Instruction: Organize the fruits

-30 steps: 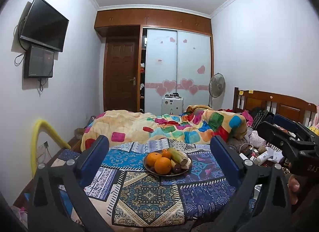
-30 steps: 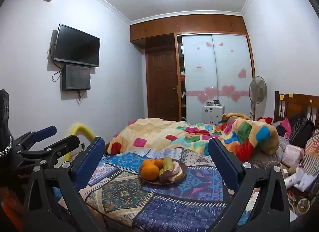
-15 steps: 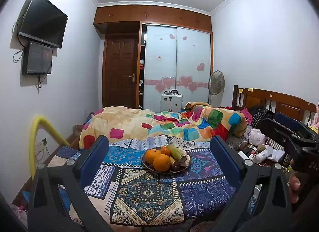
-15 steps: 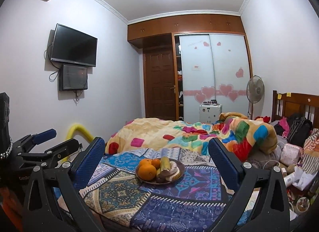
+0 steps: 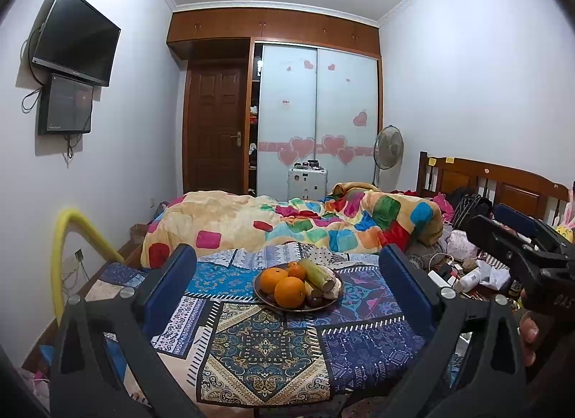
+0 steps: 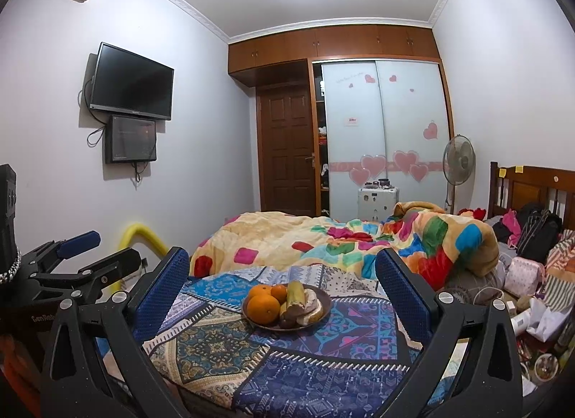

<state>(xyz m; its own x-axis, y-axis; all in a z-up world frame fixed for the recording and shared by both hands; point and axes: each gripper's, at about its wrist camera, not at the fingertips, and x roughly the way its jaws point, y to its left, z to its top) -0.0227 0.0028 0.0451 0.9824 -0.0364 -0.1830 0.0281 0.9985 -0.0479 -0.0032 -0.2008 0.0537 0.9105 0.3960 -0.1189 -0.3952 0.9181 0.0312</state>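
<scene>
Fruit sits heaped on one dark plate point(image 5: 264, 297) in the middle of a round counter point(image 5: 266, 357) covered with a blue patchwork cloth. Compared with a second ago the plate looks a little larger and lower in both wrist views, and the ceiling takes up more of each picture. So both cameras have come slightly closer and tilted, while the fruit itself has not moved. For the task this means only an approach: nothing has been lifted or shifted in that second.

Left tongs point(image 5: 287, 286) are spread wide and empty, their blue pads framing the plate from the near side. Right tongs point(image 6: 282, 290) are likewise spread wide and hold nothing. Each pair also shows at the edge of the other's view, to the right in the left view and to the left in the right view.

Counted on the plate: three oranges point(image 5: 289, 291), two larger in front and one smaller behind them. One long green-yellow fruit point(image 5: 316, 271), perhaps a banana or cane piece, lies across the right half. Some small dark round fruits point(image 5: 316, 301) lie along the near rim, at least two, too small to count surely. Pale pieces point(image 6: 312, 304) lie at the right edge, their number unclear.

Whether this pile is the finished arrangement or one waiting to be sorted cannot be judged. Behind the counter lies a bed with a bright patchwork quilt point(image 5: 287, 224).
</scene>
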